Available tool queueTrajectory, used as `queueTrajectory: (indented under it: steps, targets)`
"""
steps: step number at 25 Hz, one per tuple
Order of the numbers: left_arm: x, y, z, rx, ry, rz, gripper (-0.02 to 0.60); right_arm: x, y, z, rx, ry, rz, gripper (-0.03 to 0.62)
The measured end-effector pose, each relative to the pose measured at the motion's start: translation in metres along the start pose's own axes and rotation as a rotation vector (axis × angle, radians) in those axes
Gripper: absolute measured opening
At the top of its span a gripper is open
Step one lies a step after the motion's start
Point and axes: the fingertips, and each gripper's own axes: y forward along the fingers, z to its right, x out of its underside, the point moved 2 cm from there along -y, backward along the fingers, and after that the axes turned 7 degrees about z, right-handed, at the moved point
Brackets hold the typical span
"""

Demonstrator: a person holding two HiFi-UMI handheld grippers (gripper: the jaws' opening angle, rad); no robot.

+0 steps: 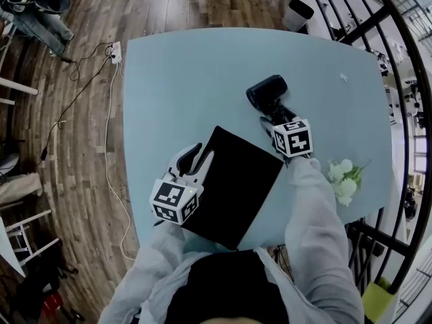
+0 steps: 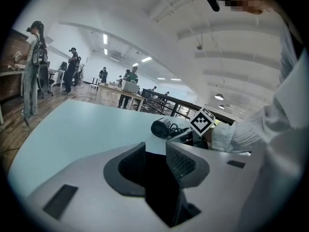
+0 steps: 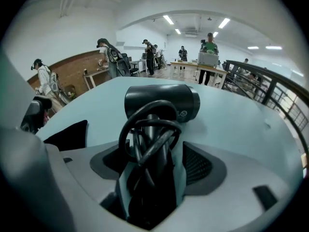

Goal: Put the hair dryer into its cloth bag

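Most dryer handle point(image 3: 150, 125) behind coiled cord point(image 3: 146, 106)

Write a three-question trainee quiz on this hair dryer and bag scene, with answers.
1. True or false: the hair dryer is already inside the cloth bag.
2. What stands between the jaws of the right gripper? A: the dryer's handle, wound with its cord. B: the white flowers. C: nothing.
3. Short answer: which thing does the left gripper reach, dryer or bag?
Key: 1. False: it lies on the table, beyond the bag. 2. A, with the jaws wide apart. 3. The bag, at its edge.
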Motion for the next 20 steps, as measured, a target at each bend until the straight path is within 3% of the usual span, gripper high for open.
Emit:
queueTrajectory:
  steps: [4, 9, 14, 20]
  targets:
    - [0.007, -0.001, -0.01, -0.008, -0.008, -0.01, 0.138, -0.001, 0.0, -0.002, -0.041, 0.01, 0.017, 0.335]
    - [0.006, -0.004, -0.007, -0.006, -0.017, 0.003, 0.138, -0.001, -0.007, -0.002, 0.012, -0.05, 0.026, 0.198]
    - [0.005, -0.011, -0.003, -0.014, -0.009, 0.011, 0.138, -0.004, -0.015, -0.001, 0.064, -0.074, 0.048, 0.193]
    - [0.011, -0.024, 0.0, -0.028, 0.021, 0.006, 0.138, -0.008, -0.025, -0.018, 0.053, -0.071, 0.072, 0.195]
